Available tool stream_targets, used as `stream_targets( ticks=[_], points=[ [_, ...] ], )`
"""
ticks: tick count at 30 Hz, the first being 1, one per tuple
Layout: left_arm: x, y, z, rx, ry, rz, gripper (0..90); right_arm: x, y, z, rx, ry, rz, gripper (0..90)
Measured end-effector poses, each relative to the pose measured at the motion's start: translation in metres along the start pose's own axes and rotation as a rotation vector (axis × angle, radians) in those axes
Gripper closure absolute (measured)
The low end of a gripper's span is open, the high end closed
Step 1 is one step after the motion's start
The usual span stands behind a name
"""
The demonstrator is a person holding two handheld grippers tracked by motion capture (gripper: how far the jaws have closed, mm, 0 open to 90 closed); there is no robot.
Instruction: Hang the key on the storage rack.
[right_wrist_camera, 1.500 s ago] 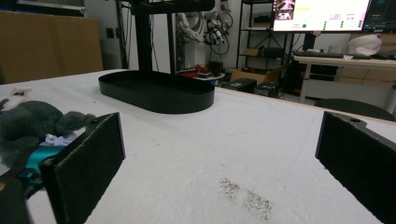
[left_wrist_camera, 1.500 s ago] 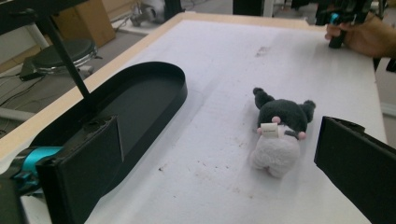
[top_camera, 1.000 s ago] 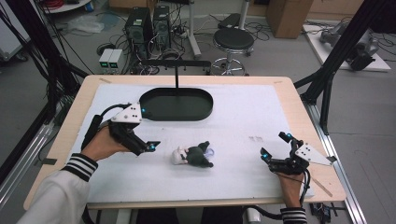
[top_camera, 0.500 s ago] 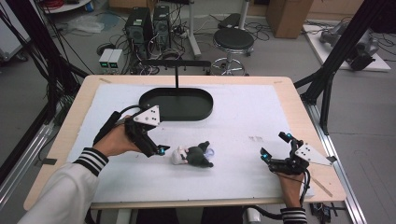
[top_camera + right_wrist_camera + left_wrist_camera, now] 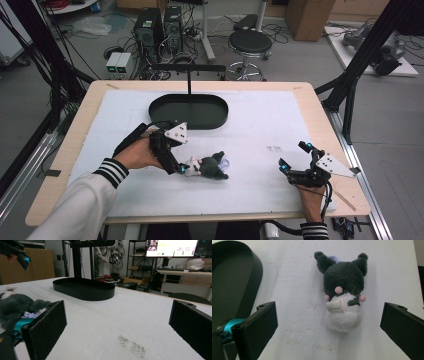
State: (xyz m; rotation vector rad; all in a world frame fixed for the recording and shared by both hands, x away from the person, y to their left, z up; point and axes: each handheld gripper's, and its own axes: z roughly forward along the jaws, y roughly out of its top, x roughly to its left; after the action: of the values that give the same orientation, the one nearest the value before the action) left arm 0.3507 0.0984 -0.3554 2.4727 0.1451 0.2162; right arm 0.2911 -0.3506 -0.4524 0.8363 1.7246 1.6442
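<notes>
Clearly the left gripper [image 5: 329,322] stands released, its jaws spread wide at the lower corners of its own view, bracketing the plush toy [image 5: 343,297] that lies at frame centre on the white desk [image 5: 297,322] — a straddle suited to closing on the white body. Toward the upper left sits the black oval tray [image 5: 234,285], a likely drop spot. Far off at lower right of the high view, the right gripper [image 5: 296,162] rests released too — parked out of the way.

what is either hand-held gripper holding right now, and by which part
Nothing is held. The left hand-held gripper is open over the plush toy, jaws wide on either side, not touching. The right hand-held gripper is open above bare table.
</notes>
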Motion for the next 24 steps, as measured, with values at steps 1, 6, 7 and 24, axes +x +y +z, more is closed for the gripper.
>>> stream_targets(
  ticks=[1, 6, 7, 24],
  points=[
    [0.000, 0.001, 0.002, 0.010, -0.001, 0.004, 1.7, 0.000, 0.000, 0.000, 0.000, 0.000, -0.001, 0.3],
    [-0.002, 0.001, 0.014, 0.046, -0.016, 0.001, 1.7, 0.000, 0.000, 0.000, 0.000, 0.000, 0.000, 0.3],
    [-0.002, 0.001, 0.014, 0.046, -0.016, 0.001, 1.7, 0.000, 0.000, 0.000, 0.000, 0.000, 0.000, 0.3],
    [-0.007, 0.000, 0.048, 0.160, -0.070, 0.010, 8.5, 0.000, 0.000, 0.000, 0.001, 0.001, 0.002, 0.3]
  ],
)
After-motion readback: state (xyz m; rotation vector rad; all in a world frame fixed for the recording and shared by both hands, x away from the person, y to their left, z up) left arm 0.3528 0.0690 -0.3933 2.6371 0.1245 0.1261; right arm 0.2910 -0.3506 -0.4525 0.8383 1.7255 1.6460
